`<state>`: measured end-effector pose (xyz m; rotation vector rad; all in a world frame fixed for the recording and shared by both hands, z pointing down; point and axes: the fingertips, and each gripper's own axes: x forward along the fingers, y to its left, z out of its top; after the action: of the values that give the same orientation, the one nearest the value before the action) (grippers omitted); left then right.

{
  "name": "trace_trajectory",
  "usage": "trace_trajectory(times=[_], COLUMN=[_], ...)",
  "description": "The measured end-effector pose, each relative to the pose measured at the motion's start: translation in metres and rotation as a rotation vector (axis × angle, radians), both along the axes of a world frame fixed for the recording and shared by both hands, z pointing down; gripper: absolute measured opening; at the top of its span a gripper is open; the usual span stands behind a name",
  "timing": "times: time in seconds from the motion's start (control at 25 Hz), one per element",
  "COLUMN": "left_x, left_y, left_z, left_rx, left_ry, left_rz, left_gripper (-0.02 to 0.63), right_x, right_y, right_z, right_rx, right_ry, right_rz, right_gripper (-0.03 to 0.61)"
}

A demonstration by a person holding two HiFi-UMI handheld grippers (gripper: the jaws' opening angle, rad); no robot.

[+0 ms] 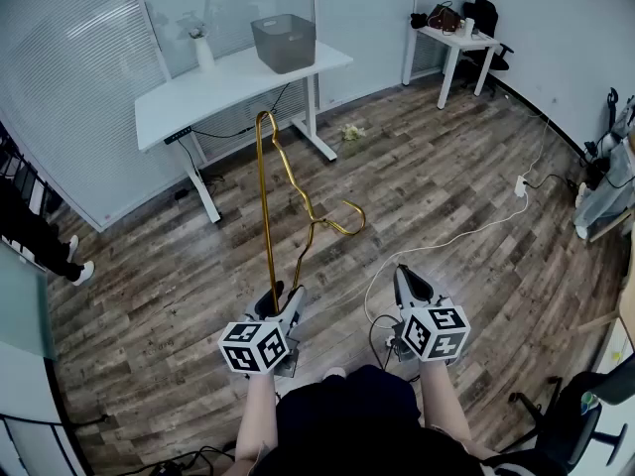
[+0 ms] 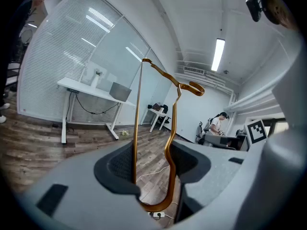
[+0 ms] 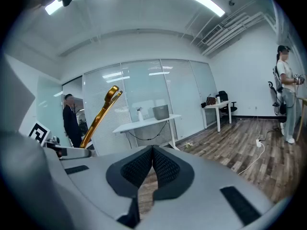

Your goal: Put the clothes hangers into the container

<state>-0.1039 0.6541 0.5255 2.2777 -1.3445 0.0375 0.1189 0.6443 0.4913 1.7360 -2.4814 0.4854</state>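
A: Gold wire hanger (image 1: 265, 201), upright in left gripper (image 1: 283, 300), jaws clamped across its lower corner. Right gripper (image 1: 409, 284) alongside, jaws pressed together, empty.

B: Handling?

A: Probably light, stiff, slick. Best kept pinched at that corner. Grey bin (image 1: 284, 43) well ahead, on white desk (image 1: 198, 92) near its right edge. Open wood floor (image 1: 446, 186) between.
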Motion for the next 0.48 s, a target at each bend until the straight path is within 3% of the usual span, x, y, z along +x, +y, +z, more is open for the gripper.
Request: trace_trajectory(times=[0.48], left_x=[-0.0002], left_y=[-0.0059], left_z=[-0.0007], left_rx=[0.005], left_ry=[0.005], left_rz=[-0.003], left_gripper=[0.209], right_x=[-0.0036], right_y=[-0.0053], right_z=[-0.0024], right_rx=[0.013], right_ry=[0.0], right_rz=[-0.009], right_gripper=[0.026])
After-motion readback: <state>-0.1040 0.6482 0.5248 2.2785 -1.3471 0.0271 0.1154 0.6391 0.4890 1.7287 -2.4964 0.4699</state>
